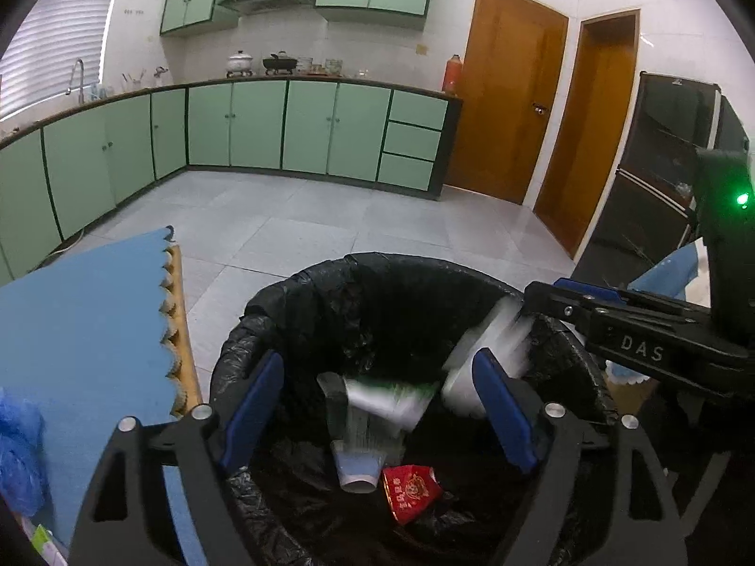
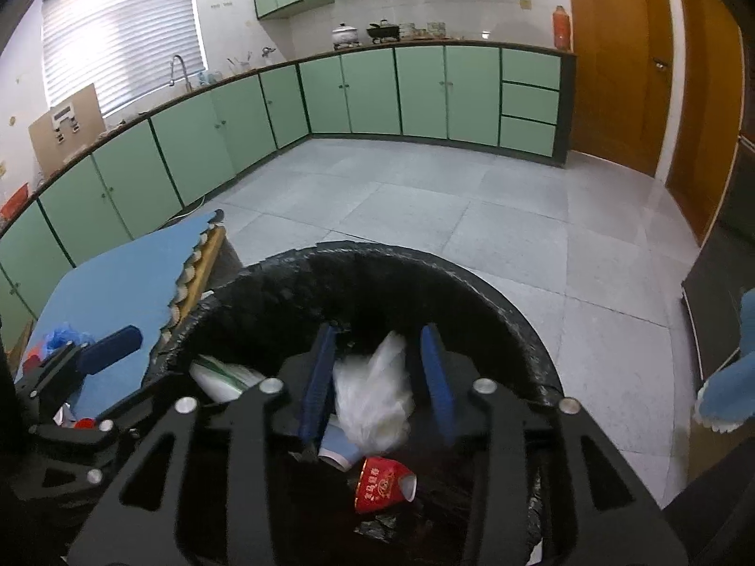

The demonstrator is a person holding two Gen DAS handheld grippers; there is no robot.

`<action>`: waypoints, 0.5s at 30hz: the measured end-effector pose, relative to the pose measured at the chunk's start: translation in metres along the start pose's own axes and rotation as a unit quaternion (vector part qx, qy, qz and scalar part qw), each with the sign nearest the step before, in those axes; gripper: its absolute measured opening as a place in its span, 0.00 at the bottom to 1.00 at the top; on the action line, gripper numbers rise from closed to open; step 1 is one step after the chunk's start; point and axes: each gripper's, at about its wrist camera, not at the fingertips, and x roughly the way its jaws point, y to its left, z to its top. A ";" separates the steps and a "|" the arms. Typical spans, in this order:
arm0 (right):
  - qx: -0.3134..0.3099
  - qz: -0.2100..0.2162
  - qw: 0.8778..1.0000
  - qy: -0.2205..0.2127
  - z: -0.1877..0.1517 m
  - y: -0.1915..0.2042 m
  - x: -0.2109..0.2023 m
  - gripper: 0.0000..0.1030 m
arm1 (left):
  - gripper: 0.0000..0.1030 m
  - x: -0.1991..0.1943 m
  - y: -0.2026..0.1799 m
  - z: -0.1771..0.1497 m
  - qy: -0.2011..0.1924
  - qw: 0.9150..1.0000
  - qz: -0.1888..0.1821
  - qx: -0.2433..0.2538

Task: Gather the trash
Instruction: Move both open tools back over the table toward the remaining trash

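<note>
Left gripper (image 1: 377, 405) nearest the lens in the left wrist view: black frame, two blue pads (image 1: 252, 405), spread wide apart, nothing between them. It hangs over the mouth of the bin (image 1: 302, 283), a round bin lined with a black bag

Inside the bin, left wrist view:
- red cup (image 1: 411, 490), crushed, on the bottom, near side
- pale blue cup (image 1: 358, 467) on its side, just left of the red cup, touching or nearly so
- white and green wrapper (image 1: 387, 401), motion-blurred, above the two cups; cannot tell whether it rests on anything
- white plastic bag (image 1: 486, 353), blurred, at the right side of the bin, just beside the tip of the right gripper (image 1: 542, 302)

Right wrist view: right gripper (image 2: 377, 377) also over the bin (image 2: 519, 320). Its pads (image 2: 436, 377) stand apart, with the white plastic bag (image 2: 375, 396) in the gap. The bag lies against the left pad; a gap shows at the right pad, so the fingers are parted and not clamping it. Red cup (image 2: 382, 483) and pale blue cup (image 2: 337, 445) lie below the bag. White and green wrapper (image 2: 226, 375) sits at the left inner side of the bin

Left of the bin: table with a blue scalloped cover (image 1: 85, 320), touching or just beside the bin's rim. A crumpled blue bag (image 1: 19, 448) lies on its near left corner

Far: green cabinets (image 1: 259, 127) along the wall, grey tiled floor (image 1: 330, 221), wooden door (image 1: 509, 94) at right
</note>
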 end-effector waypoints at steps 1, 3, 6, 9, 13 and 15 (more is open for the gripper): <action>0.001 -0.002 1.000 -0.001 -0.001 0.000 -0.001 0.45 | 0.78 0.000 0.001 0.000 0.000 1.000 0.001 0.001; 0.003 -0.005 1.000 -0.005 -0.003 0.000 -0.003 0.53 | 0.78 -0.004 0.003 0.000 -0.003 1.000 0.003 0.000; 0.007 -0.012 1.000 -0.017 -0.004 0.006 -0.009 0.75 | 0.78 -0.020 0.012 0.000 -0.019 1.000 0.021 -0.005; 0.013 -0.007 1.000 -0.026 0.000 0.018 -0.016 0.84 | 0.78 -0.040 0.027 0.001 -0.035 0.999 0.040 -0.008; 0.006 0.022 0.999 -0.034 0.003 0.044 -0.026 0.86 | 0.80 -0.075 0.052 0.002 -0.058 0.995 0.078 -0.018; -0.001 0.037 0.999 -0.039 0.004 0.061 -0.030 0.86 | 0.80 -0.093 0.066 0.000 -0.068 0.993 0.097 -0.026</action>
